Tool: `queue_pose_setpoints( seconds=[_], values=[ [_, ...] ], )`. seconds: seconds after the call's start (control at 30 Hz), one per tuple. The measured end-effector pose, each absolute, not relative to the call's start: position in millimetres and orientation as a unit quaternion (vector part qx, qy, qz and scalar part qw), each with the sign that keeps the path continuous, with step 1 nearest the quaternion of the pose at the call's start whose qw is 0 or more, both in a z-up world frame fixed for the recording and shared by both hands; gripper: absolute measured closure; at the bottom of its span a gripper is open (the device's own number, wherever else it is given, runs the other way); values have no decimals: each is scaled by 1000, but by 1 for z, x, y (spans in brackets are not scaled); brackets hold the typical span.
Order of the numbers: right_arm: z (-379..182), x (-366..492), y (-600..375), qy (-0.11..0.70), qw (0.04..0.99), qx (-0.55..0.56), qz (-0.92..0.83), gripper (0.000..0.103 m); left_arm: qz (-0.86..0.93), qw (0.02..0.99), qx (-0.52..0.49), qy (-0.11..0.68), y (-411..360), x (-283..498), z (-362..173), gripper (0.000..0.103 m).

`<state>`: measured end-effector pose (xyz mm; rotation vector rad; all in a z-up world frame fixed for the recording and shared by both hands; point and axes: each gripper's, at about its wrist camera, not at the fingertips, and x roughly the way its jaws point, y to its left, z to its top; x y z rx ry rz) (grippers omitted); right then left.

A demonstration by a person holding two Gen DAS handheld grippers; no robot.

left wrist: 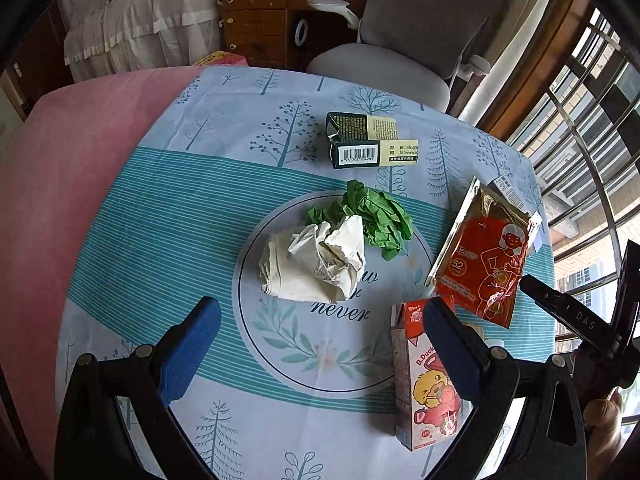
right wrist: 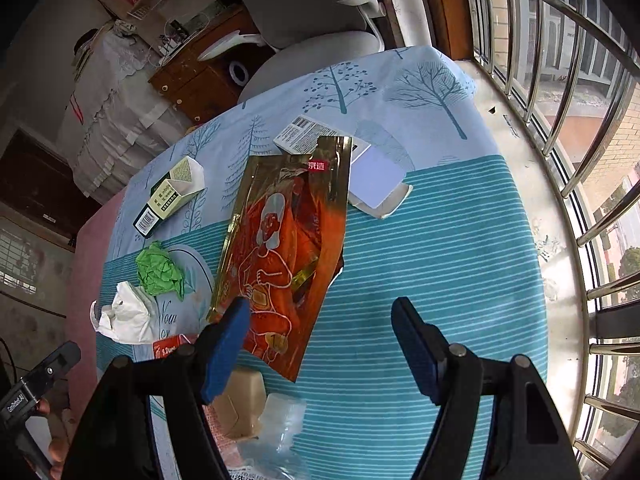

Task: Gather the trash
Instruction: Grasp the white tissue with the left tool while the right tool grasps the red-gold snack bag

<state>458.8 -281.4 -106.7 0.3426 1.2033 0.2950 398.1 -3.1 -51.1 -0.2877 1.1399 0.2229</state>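
Observation:
Trash lies on a tree-print tablecloth [left wrist: 224,184]. A crumpled white paper [left wrist: 316,260] and a crumpled green paper [left wrist: 380,216] sit at the middle. A green and cream carton [left wrist: 372,144] lies behind them. A red and gold foil pouch [left wrist: 484,256] lies to the right, also in the right wrist view [right wrist: 284,248]. A red B.Duck drink carton [left wrist: 420,376] stands near the front. My left gripper [left wrist: 320,344] is open above the table, its right finger in front of the drink carton. My right gripper [right wrist: 320,348] is open and empty, over the pouch's lower end.
A white flat box [right wrist: 340,152] lies behind the pouch. A tan box [right wrist: 240,404] and a clear plastic piece [right wrist: 280,424] lie under the right gripper. A grey chair [left wrist: 400,48] stands behind the table. Window bars [right wrist: 580,120] run along the right side.

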Motion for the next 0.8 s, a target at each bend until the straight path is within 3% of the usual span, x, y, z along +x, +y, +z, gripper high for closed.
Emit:
queue_pose_setpoints(
  seconds=[0.57, 0.67, 0.73, 0.8],
  values=[
    [-123, 508, -242, 528, 813, 115, 217, 30, 139, 773, -186, 590, 30, 442, -119, 3],
    [-124, 506, -232, 528, 808, 100, 240, 57, 133, 768, -201, 593, 33, 445, -125, 3],
    [-125, 505, -228, 530, 804, 95, 251, 61, 131, 768, -197, 595, 32, 448, -129, 3],
    [-127, 503, -225, 537, 795, 98, 265, 76, 120, 770, -196, 596, 29, 450, -131, 9]
  ],
)
